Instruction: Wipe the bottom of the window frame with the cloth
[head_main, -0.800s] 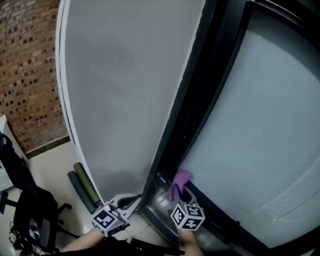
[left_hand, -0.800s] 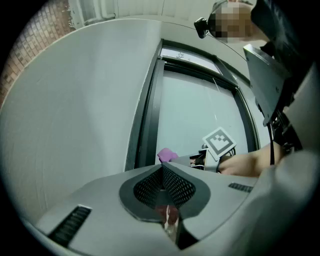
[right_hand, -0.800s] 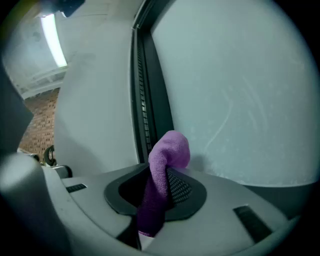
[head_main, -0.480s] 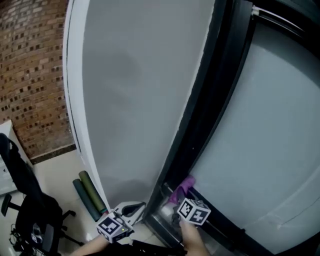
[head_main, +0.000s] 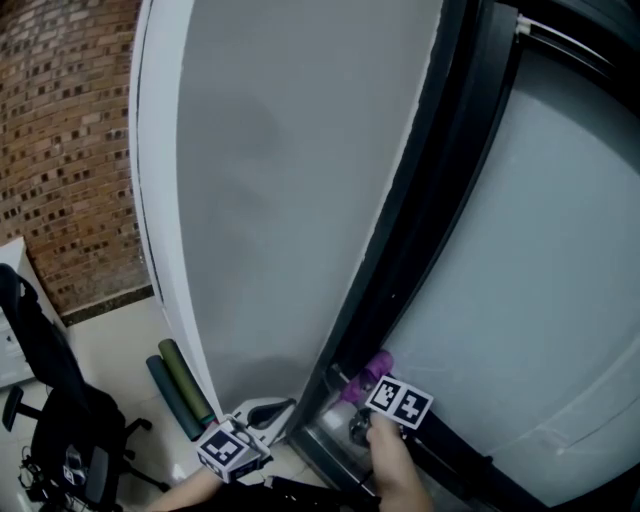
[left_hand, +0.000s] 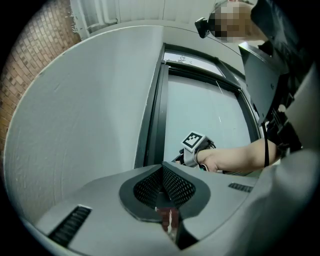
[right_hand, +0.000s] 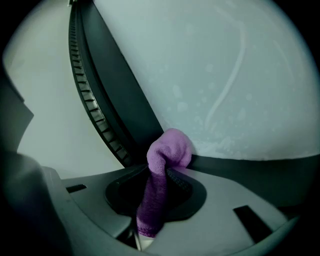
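A purple cloth (right_hand: 167, 152) is bunched between the jaws of my right gripper (right_hand: 162, 172), which is shut on it. Its folded end presses into the corner where the dark window frame (right_hand: 235, 167) meets the frosted glass (right_hand: 240, 75). In the head view the purple cloth (head_main: 368, 374) sits low on the black window frame (head_main: 400, 290), just ahead of my right gripper (head_main: 375, 392). My left gripper (head_main: 268, 412) hangs lower left, near the grey panel's foot. In the left gripper view its jaws (left_hand: 162, 187) are shut with nothing between them.
A broad grey panel (head_main: 290, 180) stands left of the frame, a brick wall (head_main: 60, 150) beyond it. Two rolled dark mats (head_main: 180, 385) lie on the tiled floor. A black office chair (head_main: 50, 400) is at the lower left.
My right gripper has carried the cloth a little up and to the right along the frame's bottom. The left gripper stays low near the panel.
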